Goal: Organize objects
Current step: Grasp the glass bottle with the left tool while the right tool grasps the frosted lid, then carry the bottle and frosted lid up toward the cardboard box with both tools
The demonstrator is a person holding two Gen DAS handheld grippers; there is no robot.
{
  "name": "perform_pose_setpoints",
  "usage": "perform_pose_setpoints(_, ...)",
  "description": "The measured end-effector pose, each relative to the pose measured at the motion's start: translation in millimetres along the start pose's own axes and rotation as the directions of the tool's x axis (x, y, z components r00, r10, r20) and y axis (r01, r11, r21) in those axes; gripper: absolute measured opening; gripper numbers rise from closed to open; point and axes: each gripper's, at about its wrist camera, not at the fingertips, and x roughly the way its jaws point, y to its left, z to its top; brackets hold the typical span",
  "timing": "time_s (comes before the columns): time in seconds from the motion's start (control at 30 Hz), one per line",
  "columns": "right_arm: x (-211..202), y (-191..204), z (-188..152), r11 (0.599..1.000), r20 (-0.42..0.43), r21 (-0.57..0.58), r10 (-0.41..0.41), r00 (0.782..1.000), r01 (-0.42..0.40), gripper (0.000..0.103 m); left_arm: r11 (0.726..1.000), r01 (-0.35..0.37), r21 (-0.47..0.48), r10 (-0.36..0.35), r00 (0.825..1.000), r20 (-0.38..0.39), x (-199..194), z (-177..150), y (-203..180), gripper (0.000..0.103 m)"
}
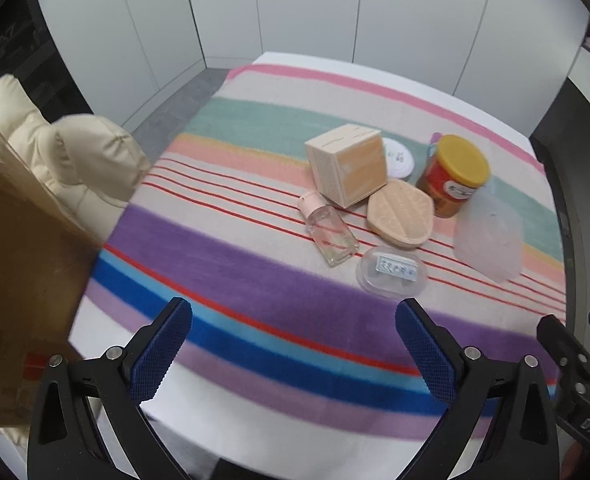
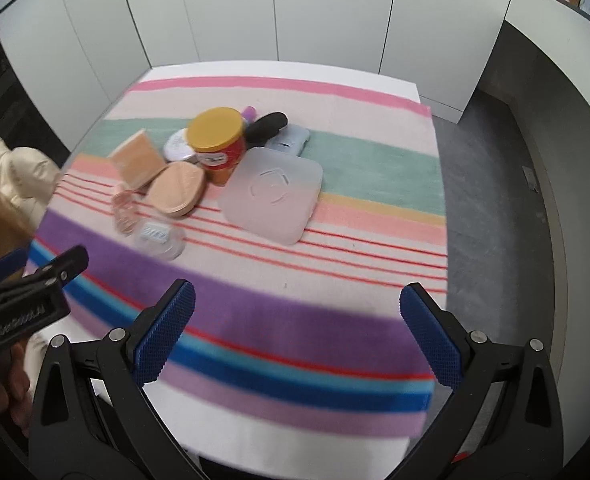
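Black case (image 2: pixel 266 124) behind jar (image 2: pixel 217 142): right view only

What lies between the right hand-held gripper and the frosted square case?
Only bare striped cloth lies between the right hand-held gripper and the frosted square case, as the right wrist view shows.

Yellow-lidded jar (image 1: pixel 453 176) upright, beige box (image 1: pixel 349 164) beside, bottle (image 1: pixel 329 228) seemingly flat
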Motion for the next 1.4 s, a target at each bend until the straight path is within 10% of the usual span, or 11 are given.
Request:
perform_pose_setpoints(0.47, 84, 20, 21, 0.999, -0.061, 0.034, 0.032, 0.998, -0.030, 0.103, 0.999, 0.014, -0.038, -0.015, 1.000, -0.019, 66, 30, 1, 0.099)
perform_pose_setpoints(0.73, 112, 28, 37, 0.996, -0.061, 0.085, 0.028, 0.998, -0.022, 0.103, 1.000, 0.011, -0.025, -0.012, 1.000, -0.026, 80, 35, 1, 0.077)
perform_pose_setpoints(0.9, 117, 28, 47, 0.995, -0.038, 0.096, -0.015, 0.999, 0.018, 0.089, 0.998, 0.037, 0.047, -0.037, 0.999, 0.000, 76, 38, -5, 0.028)
perform_pose_setpoints(1.4, 91, 21, 35, 0.996, -0.095, 0.091, 0.003, 0.995, 0.006, 0.088, 0.993, 0.015, 0.117, -0.018, 1.000, 0.019, 45, 38, 1, 0.028)
